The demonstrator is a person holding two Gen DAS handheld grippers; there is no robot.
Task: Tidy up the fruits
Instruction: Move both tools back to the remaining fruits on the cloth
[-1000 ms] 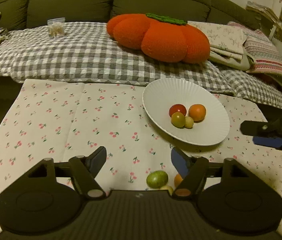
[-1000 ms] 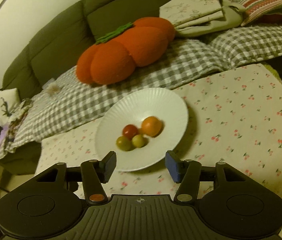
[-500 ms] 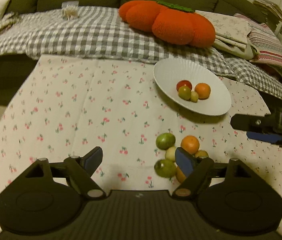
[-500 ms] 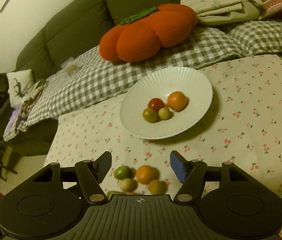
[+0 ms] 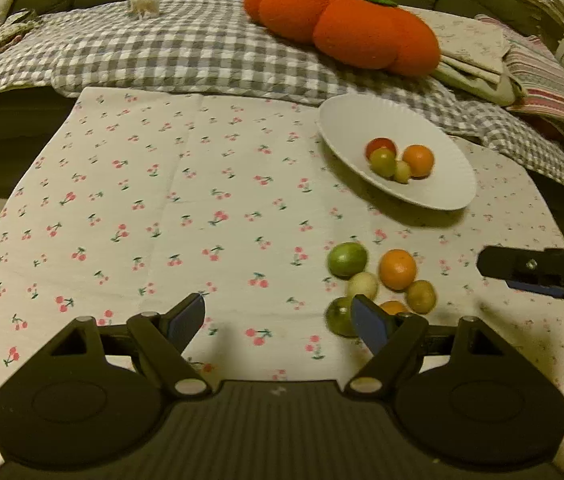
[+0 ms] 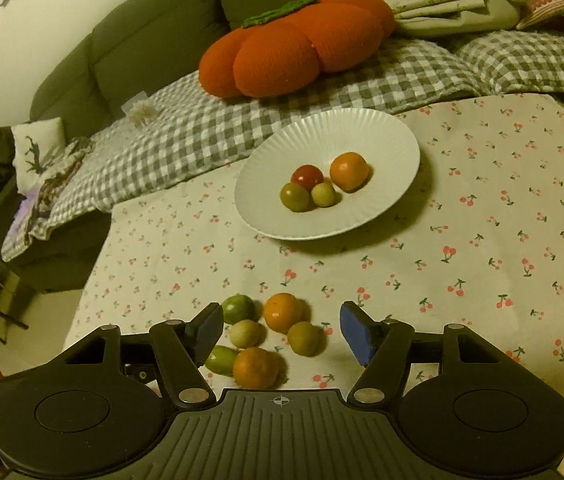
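Cherry-print cotton tablecloth covers the table in front of an olive sofa with a plush orange pumpkin cushion. On it, a ribbed white plate already holds four small fruits — one red, two green, one orange. Six more lie loose in a cluster on the cloth, near the plate. Both tools are empty with jaws spread: the right gripper hangs just over the cluster, the left gripper beside it. This looks like a reach for the next fruit — lower over one, close gently, carry it to the plate.
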